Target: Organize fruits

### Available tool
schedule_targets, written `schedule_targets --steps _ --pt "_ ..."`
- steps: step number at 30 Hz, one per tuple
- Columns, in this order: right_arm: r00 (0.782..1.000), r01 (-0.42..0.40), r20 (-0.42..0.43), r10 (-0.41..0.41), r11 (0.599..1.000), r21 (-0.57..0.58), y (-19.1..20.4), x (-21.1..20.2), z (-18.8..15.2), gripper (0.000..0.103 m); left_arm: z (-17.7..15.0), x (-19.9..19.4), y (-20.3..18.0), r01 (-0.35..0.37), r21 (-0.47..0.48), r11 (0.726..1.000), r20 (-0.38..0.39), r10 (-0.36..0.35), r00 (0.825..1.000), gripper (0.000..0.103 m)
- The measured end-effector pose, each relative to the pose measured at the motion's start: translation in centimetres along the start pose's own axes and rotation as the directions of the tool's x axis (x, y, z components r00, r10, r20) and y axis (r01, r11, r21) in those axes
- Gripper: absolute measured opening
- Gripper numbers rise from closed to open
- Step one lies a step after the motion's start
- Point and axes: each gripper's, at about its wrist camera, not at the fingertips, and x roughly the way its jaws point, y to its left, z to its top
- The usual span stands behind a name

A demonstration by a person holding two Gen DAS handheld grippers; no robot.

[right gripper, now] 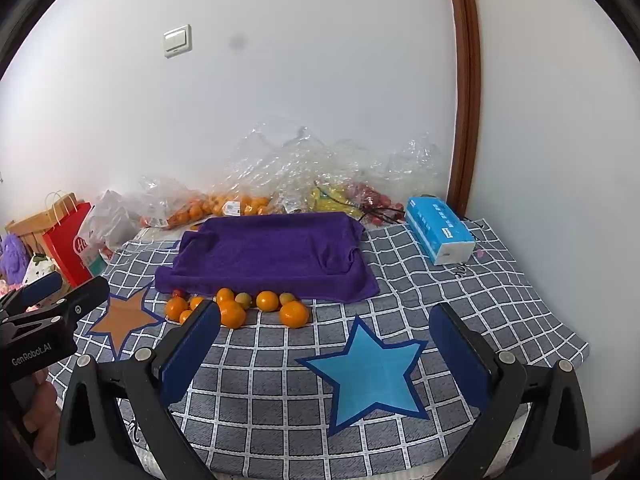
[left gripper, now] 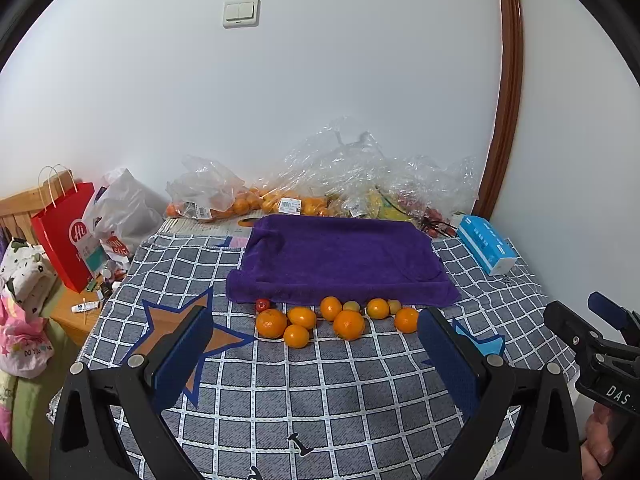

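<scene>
Several oranges (left gripper: 349,324) lie in a loose row on the checked cloth, just in front of a purple towel-covered tray (left gripper: 340,264). Two small yellow-green fruits (left gripper: 352,305) and a small red fruit (left gripper: 263,305) sit among them. The same fruits (right gripper: 294,314) and tray (right gripper: 272,252) show in the right wrist view. My left gripper (left gripper: 316,356) is open and empty, a little short of the oranges. My right gripper (right gripper: 324,348) is open and empty, above a blue star patch (right gripper: 368,372).
Clear plastic bags of oranges (left gripper: 240,204) and other fruit lie at the back by the wall. A blue tissue box (left gripper: 486,250) sits at the right. A red paper bag (left gripper: 66,240) and clutter stand off the left edge. An orange star patch (left gripper: 180,328) marks the cloth.
</scene>
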Motion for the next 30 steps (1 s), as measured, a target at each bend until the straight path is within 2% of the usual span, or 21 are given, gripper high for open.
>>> schedule_targets --steps 30 --pt "1.0 -0.009 0.005 0.009 1.0 -0.004 0.44 -0.38 -0.09 0.103 -0.03 -0.19 0.33 0.001 -0.003 1.0 0.004 -0.001 1.0 0.103"
